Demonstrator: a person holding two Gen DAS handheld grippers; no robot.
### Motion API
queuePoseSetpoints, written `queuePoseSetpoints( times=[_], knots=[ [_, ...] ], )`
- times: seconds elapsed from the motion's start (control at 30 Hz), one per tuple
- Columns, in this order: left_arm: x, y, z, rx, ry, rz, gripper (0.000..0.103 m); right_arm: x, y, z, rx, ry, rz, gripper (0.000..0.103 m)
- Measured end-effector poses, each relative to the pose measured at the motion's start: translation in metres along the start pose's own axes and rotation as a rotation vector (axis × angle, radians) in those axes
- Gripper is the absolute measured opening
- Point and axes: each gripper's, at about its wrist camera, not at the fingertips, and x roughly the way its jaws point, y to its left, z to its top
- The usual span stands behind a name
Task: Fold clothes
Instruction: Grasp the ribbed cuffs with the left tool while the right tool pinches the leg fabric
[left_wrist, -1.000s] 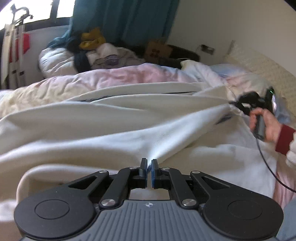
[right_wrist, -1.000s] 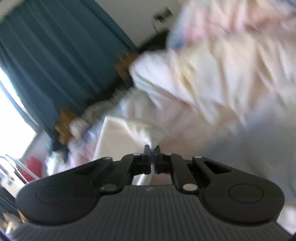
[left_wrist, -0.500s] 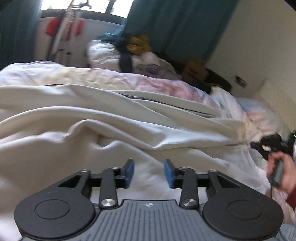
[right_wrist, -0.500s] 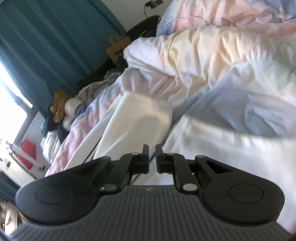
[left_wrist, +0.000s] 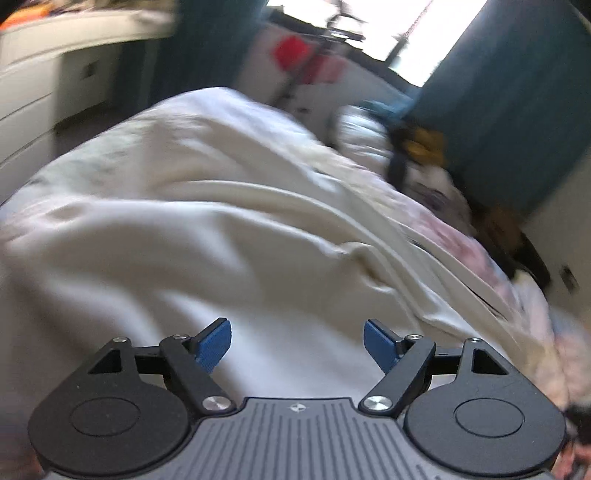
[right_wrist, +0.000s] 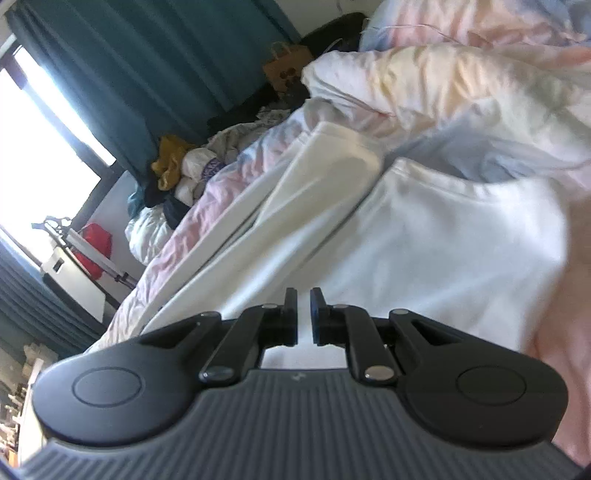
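Note:
A cream-white garment (left_wrist: 221, 240) lies spread in soft folds across the bed and fills most of the blurred left wrist view. My left gripper (left_wrist: 297, 332) hovers just above it, open wide, its blue pads (left_wrist: 214, 345) empty. In the right wrist view the same garment (right_wrist: 443, 240) lies flat, with a long folded strip running away to the left. My right gripper (right_wrist: 303, 295) is low over the cloth, its jaws parted by a narrow gap with nothing pinched between them.
A pastel pink and yellow duvet (right_wrist: 424, 74) is bunched up behind the garment. A heap of other clothes (right_wrist: 173, 166) sits at the bed's far end by the teal curtain (right_wrist: 147, 55). White drawers (left_wrist: 29, 92) stand at the left, and a brown paper bag (right_wrist: 286, 70) against the wall.
Both grippers let go of the garment. The left opened wide and swung left toward the drawers. The right parted slightly, and the cloth settled flat on the bed.

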Motion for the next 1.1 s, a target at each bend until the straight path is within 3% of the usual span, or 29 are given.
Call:
queuePoseSetpoints(
  times=[0.2,0.23,0.37,0.47,0.6,0.77,0.9,1.1],
  knots=[
    [-0.034,0.053,0.007,-0.199,-0.020,0.013,0.082,-0.015,-0.009,-0.005,0.059,-0.026,-0.073,0.012],
    [-0.040,0.060,0.008,-0.212,-0.030,0.018,0.082,-0.017,-0.012,-0.006,0.070,-0.029,-0.083,0.015],
    [-0.050,0.083,0.008,-0.294,-0.029,0.029,0.082,-0.022,-0.031,-0.007,0.162,-0.056,-0.128,0.047],
    [-0.040,0.088,0.009,-0.331,0.012,0.056,0.082,-0.026,-0.047,-0.006,0.250,-0.099,-0.162,0.052],
    [-0.017,0.093,0.006,-0.391,0.079,0.049,0.082,-0.038,-0.079,-0.010,0.438,-0.181,-0.222,0.057],
    [0.009,0.121,0.003,-0.595,0.111,-0.044,0.079,-0.065,-0.131,-0.018,0.725,-0.325,-0.256,0.056],
    [0.018,0.135,0.005,-0.705,0.100,-0.073,0.078,-0.041,-0.159,-0.020,0.828,-0.208,-0.150,0.057],
    [0.026,0.137,0.011,-0.735,0.090,-0.084,0.067,-0.003,-0.164,-0.006,0.777,-0.150,-0.125,0.057]
  ],
)
